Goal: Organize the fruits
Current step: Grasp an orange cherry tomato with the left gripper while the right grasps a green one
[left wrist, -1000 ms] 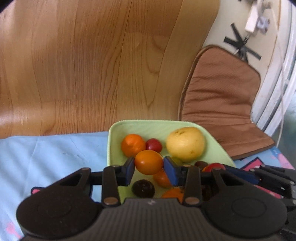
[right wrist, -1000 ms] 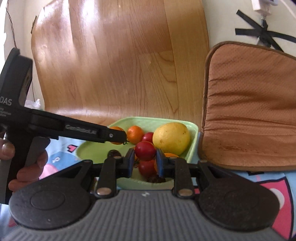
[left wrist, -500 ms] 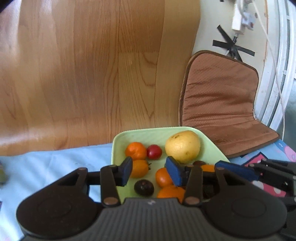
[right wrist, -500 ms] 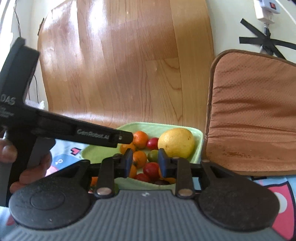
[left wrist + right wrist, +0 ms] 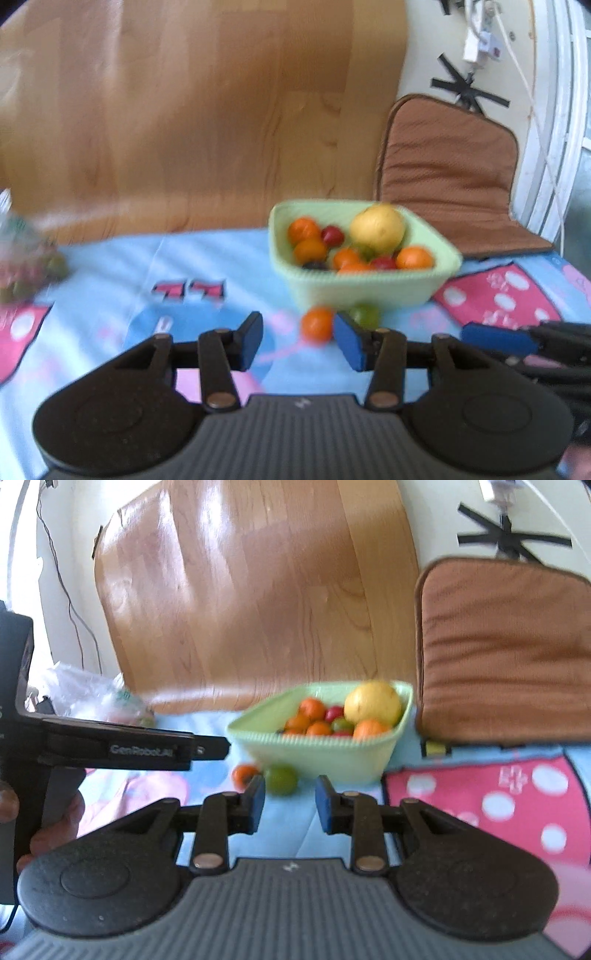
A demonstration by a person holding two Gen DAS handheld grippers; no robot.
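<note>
A pale green bowl (image 5: 362,291) (image 5: 321,755) stands on the blue cloth, filled with a big yellow fruit (image 5: 376,227), several small orange fruits and red ones. In front of the bowl, a loose orange fruit (image 5: 317,324) (image 5: 244,773) and a green fruit (image 5: 364,314) (image 5: 281,779) lie on the cloth. My left gripper (image 5: 300,341) (image 5: 221,746) is open and empty, a little short of the orange fruit. My right gripper (image 5: 290,805) is open and empty too, just short of the green fruit. One of its blue pads (image 5: 498,338) shows in the left wrist view.
A wooden chair back (image 5: 258,590) and a brown cushion (image 5: 506,646) rise behind the bowl. A clear plastic bag (image 5: 92,694) (image 5: 26,258) with small fruits lies far left. A hand (image 5: 55,823) holds the left gripper. The cloth has pink printed patches (image 5: 498,794).
Both grippers let go of the small fruits they held over the bowl, an orange one and a red one, then pulled back. The bowl now looks farther off, and two loose fruits have come into view.
</note>
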